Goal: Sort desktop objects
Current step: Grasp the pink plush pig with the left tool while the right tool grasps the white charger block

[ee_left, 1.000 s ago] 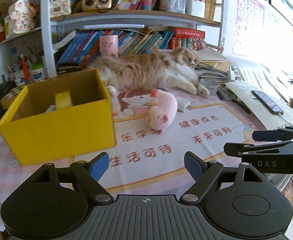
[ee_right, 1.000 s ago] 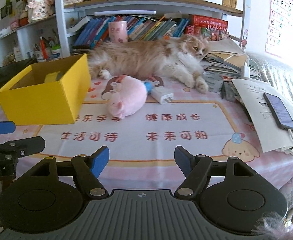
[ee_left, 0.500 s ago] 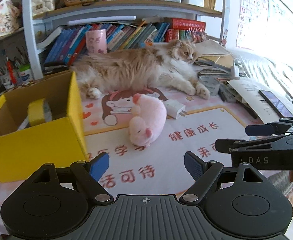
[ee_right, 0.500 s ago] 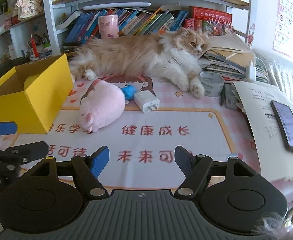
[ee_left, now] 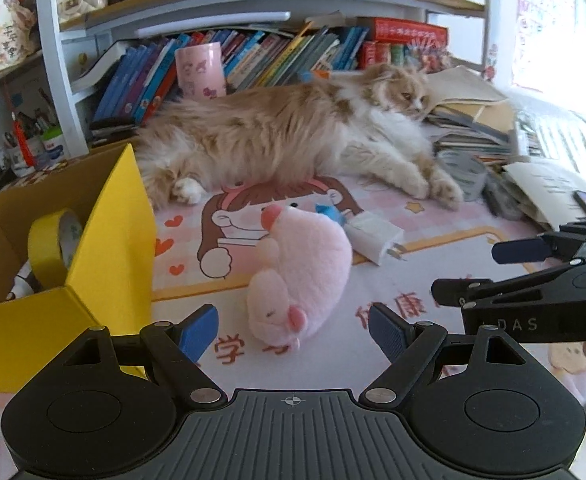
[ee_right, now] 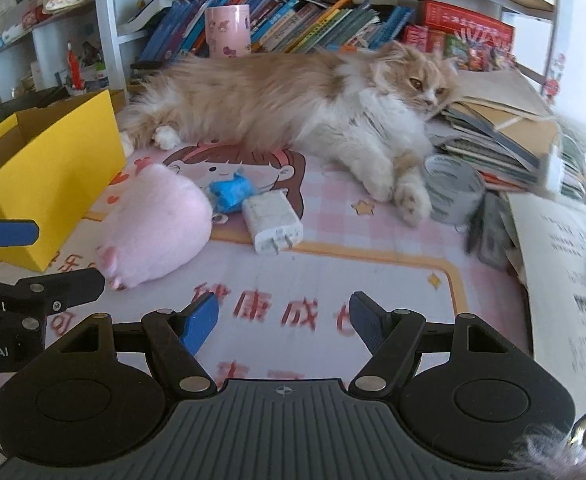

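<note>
At far left the yellow box is sitting on the bench, a tape roll already inside. I am holding my left gripper open and empty, the pink plush lying just ahead between its fingers. Right of the plush, a blue scrap and a white charger are lying touching. My right gripper is also open and empty, over the mat. I judge this the approach step; next I am needing to advance and close on the plush without disturbing the cat.
</note>
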A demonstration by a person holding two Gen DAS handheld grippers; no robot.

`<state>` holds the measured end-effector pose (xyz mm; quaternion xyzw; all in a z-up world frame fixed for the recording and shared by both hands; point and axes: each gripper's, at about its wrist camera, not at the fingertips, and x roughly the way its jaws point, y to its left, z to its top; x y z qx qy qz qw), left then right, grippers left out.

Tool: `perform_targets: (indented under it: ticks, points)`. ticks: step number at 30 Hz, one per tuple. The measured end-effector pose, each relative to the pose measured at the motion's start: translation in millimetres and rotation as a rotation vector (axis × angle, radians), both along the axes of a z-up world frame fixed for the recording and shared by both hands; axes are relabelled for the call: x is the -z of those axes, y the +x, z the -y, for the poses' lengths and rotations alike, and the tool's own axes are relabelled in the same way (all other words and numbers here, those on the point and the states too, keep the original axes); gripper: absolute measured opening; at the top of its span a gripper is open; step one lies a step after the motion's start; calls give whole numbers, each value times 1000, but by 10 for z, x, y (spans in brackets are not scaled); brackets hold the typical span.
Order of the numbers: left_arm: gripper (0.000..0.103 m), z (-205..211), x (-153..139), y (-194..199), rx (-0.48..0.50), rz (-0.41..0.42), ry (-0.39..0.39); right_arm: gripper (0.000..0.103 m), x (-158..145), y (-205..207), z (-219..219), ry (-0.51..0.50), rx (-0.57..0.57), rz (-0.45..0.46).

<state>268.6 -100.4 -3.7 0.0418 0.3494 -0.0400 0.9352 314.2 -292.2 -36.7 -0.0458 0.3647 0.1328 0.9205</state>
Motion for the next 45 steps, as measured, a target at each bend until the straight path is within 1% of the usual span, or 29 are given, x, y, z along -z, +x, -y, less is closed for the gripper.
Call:
perform_targets:
  ticks: [4, 8, 11, 19, 21, 22, 25, 27, 28, 30, 31, 33, 36, 42, 45]
  points:
    - [85, 32, 86, 183, -17, -7, 24, 69, 70, 279, 9, -9, -53, -11]
    - [85, 104, 192, 359, -4, -13, 77, 68, 143, 538, -12, -14, -97, -30]
    - [85, 141, 256, 483, -1, -20, 99, 68, 192, 716, -61, -20, -130, -45]
    - [85, 187, 367, 674, 23, -58, 103, 66, 300, 1051, -214, -42, -197, -62]
    - [84, 189, 405, 710, 20, -71, 102, 65, 324, 1111, -237, -44, -208, -66]
    - [84, 185, 422, 727, 17, -78, 100, 63, 337, 1141, -246, -49, -217, -68]
    - [83, 151, 457, 757, 9, -95, 78, 59, 370, 1208, -270, -63, -241, -75]
    - [73, 129, 471, 774, 12, -108, 52, 51, 393, 1244, -274, -64, -251, -86]
    - [71, 121, 474, 780, 12, -115, 41, 49, 406, 1261, -272, -59, -254, -93]
    - [65, 111, 462, 777, 9, -119, 27, 43, 410, 1274, -265, -39, -259, -98]
    - [64, 110, 450, 775, 12, -122, 22, 41, 409, 1270, -273, -36, -266, -96]
    - [61, 100, 428, 760, 22, -127, 8, 41, 409, 1263, -288, -41, -268, -93]
    - [61, 72, 373, 713, 15, -124, -14, 40, 407, 1261, -286, -37, -264, -97]
    - [60, -38, 166, 563, -31, -84, -78, 40, 345, 1175, -179, 0, -230, -104]
    - [60, -82, 50, 482, -43, -61, -88, 40, 292, 1092, -116, 18, -208, -106]
